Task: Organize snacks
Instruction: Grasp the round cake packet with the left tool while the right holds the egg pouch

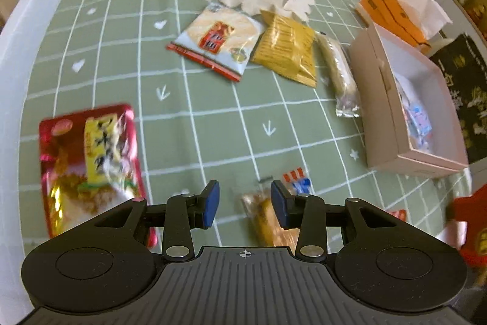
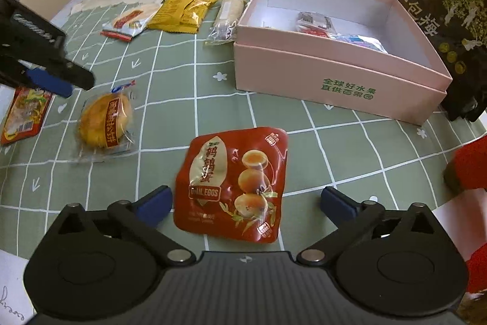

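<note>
— So, what's biggest on the green checked cloth (image 2: 274, 118)?
— A pink box (image 2: 341, 72), lid off, a few wrapped snacks already lying inside.
— And the loose snacks?
— A red quail egg pouch (image 2: 234, 185) lies flat between the right gripper (image 2: 246, 204)'s spread jaws, untouched. A round wrapped pastry (image 2: 105, 124) sits to its left.
— The left gripper (image 1: 245, 203)?
— Partly open over that pastry, nothing pinched.
</note>
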### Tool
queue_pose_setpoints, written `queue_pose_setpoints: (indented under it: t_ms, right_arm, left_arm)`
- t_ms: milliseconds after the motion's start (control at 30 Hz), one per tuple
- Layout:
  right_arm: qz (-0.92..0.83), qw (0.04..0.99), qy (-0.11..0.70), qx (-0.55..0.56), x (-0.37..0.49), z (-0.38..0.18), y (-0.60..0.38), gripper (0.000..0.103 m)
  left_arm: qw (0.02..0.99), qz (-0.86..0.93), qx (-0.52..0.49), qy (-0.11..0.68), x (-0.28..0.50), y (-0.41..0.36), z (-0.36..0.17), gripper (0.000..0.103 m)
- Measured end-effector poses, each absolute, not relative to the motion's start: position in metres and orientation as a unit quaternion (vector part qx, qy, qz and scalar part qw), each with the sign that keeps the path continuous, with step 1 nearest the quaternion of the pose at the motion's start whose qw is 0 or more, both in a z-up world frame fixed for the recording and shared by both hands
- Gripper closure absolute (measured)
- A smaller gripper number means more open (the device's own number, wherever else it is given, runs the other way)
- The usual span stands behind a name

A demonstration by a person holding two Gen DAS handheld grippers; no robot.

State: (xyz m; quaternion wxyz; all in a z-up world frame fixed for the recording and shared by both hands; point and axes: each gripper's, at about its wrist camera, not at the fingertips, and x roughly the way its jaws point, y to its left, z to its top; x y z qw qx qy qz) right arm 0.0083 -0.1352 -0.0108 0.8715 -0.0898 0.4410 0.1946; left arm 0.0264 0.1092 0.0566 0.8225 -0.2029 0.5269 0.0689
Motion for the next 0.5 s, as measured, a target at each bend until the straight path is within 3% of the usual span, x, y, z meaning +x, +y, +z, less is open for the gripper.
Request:
queue_pose_setpoints:
  t_ms: [233,433,500]
  right_arm:
    - [0.192,0.887,0.411,-0.080,0.002,-0.016,-0.135,0.000]
    - [0.193,0.900,0.384,-0.075,-0.008,-0.020,-0.139,0.000]
    - [0.192,0.901,0.381,-0.073,-0.009,-0.020,-0.139,0.000]
  left_arm:
    - [0.813,0.051,-0.182,0.551,0.030,0.074,0.048,0.061]
    - [0.828,0.052,-0.099,0.549,0.041,0.047,0.041,0.027]
    - [0.823,0.055,-0.096,0.557,0.042,0.048,0.037,0.024]
